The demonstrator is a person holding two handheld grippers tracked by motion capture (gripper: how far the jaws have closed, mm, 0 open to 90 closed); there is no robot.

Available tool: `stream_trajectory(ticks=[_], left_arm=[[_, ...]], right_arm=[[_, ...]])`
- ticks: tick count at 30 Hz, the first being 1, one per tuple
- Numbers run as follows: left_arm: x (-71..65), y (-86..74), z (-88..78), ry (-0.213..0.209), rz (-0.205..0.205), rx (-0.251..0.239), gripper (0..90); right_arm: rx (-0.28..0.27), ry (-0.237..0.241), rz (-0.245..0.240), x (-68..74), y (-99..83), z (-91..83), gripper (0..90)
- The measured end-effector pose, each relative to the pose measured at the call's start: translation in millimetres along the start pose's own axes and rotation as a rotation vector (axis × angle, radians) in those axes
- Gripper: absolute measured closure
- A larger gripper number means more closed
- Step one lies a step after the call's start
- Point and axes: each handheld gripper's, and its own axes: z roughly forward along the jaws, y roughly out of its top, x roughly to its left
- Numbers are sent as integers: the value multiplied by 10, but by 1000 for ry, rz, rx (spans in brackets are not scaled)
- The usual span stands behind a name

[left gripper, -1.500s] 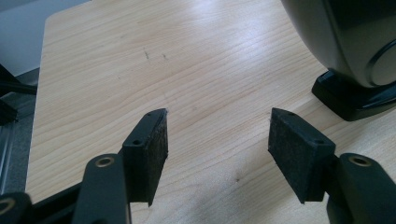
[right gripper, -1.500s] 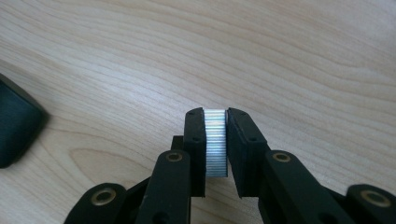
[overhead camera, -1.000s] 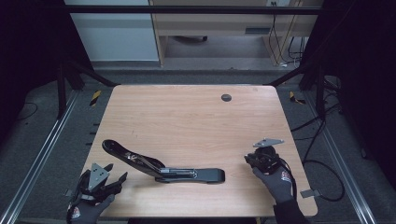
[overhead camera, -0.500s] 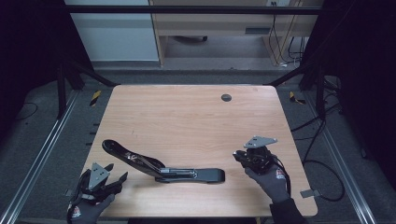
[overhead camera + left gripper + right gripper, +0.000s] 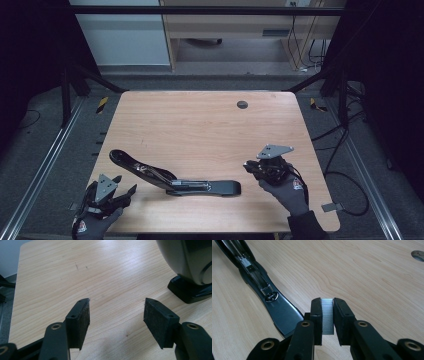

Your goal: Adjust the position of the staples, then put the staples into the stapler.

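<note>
A black stapler (image 5: 175, 180) lies swung open on the wooden table (image 5: 210, 130), its base pointing right and its top arm pointing left and away. My right gripper (image 5: 248, 166) hovers just right of the base, shut on a silver strip of staples (image 5: 327, 315) pinched between its pads. In the right gripper view the open stapler (image 5: 274, 305) runs off to the upper left, its metal channel showing. My left gripper (image 5: 125, 184) rests at the table's front left corner, open, with nothing between its jaws (image 5: 116, 308). The stapler's rounded end (image 5: 192, 262) looms to its right.
A round cable hole (image 5: 242, 104) sits in the far part of the tabletop. Black frame rails run along both sides of the table, and cables lie on the floor at the right. Bare wood stretches beyond the stapler.
My right gripper has risen and shifted left toward the stapler's base, still holding the staple strip. The left gripper and the stapler have stayed put.
</note>
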Motion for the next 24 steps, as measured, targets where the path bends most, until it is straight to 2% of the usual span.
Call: stream_trajectory(ticks=[9, 17, 24], left_arm=[[0, 2, 13, -2, 5, 6, 377], [0, 5, 21, -5, 10, 12, 376], [4, 1, 26, -7, -2, 13, 376]], right_arm=[[13, 7, -7, 7, 36, 27, 785], [-6, 37, -53, 42, 149, 14, 784], [-15, 59, -92, 99, 250, 26, 784]])
